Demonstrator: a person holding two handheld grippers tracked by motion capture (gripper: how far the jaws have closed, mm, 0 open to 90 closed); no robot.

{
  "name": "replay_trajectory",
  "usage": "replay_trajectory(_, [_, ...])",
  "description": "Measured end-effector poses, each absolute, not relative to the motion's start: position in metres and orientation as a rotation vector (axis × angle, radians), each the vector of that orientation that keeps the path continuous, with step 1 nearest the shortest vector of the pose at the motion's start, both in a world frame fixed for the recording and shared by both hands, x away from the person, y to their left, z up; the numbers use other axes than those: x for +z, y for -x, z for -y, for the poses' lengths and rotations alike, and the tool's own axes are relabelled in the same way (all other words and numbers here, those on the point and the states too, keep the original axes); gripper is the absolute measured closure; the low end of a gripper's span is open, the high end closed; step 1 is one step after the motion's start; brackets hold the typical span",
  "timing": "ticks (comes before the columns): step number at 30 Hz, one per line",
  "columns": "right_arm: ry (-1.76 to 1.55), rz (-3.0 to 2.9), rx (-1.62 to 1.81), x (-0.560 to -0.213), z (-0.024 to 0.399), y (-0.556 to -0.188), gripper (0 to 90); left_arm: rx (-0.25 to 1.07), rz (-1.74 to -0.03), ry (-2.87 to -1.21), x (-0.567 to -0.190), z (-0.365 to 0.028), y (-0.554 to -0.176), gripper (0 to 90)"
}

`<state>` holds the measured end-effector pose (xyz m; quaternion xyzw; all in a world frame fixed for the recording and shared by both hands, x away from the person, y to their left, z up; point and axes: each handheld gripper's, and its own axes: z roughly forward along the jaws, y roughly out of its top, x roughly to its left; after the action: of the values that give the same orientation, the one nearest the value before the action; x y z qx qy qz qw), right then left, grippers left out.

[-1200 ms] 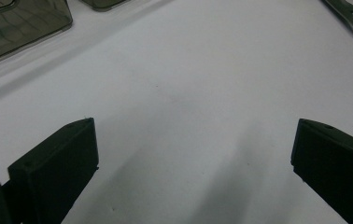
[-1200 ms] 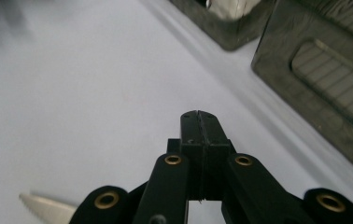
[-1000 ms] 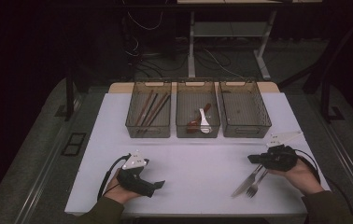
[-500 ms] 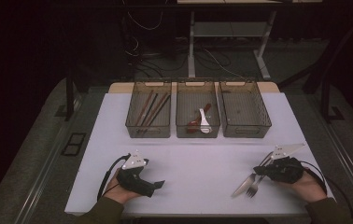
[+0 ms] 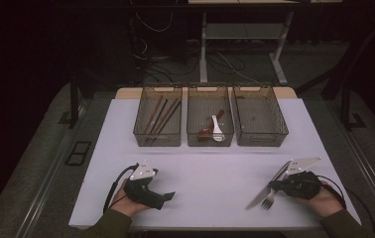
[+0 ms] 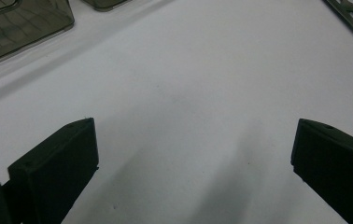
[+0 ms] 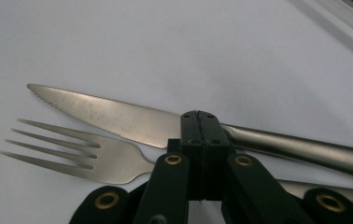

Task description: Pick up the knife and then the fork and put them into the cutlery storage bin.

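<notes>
Down at the near right of the white table point(image 5: 205, 148), the right gripper point(image 7: 200, 122) has its jaws pressed flat together with nothing between them, the tips sitting over the spot where a knife point(image 7: 118, 116) and a fork point(image 7: 86, 156) lie side by side (the knife is the farther one in the right gripper view, its serrated blade pointing the same way as the tines). Whether the tips actually touch the metal, I cannot tell. Across the table the left gripper point(image 6: 193, 154) rests with its jaws spread wide over bare tabletop, grasping nothing. At the far edge stand three trays point(image 5: 210, 141), well apart from both hands.
</notes>
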<state>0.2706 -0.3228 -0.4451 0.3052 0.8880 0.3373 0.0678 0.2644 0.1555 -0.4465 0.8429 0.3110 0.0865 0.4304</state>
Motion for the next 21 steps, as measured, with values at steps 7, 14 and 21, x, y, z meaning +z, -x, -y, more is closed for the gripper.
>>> replay_trajectory(7, [-0.909,-2.644,1.026,-0.447,0.32,-0.276,89.7,0.218,-0.772,-2.106,-0.447,-0.155,-0.264,0.1])
replay_trajectory(14, [-0.928,-2.617,1.04,-0.447,0.315,-0.29,89.7,0.216,-0.772,-2.108,-0.447,-0.154,-0.264,0.1])
replay_trajectory(21, [-0.928,-2.6,1.044,-0.449,0.306,-0.302,89.8,0.215,-0.768,-2.111,-0.447,-0.154,-0.265,0.1])
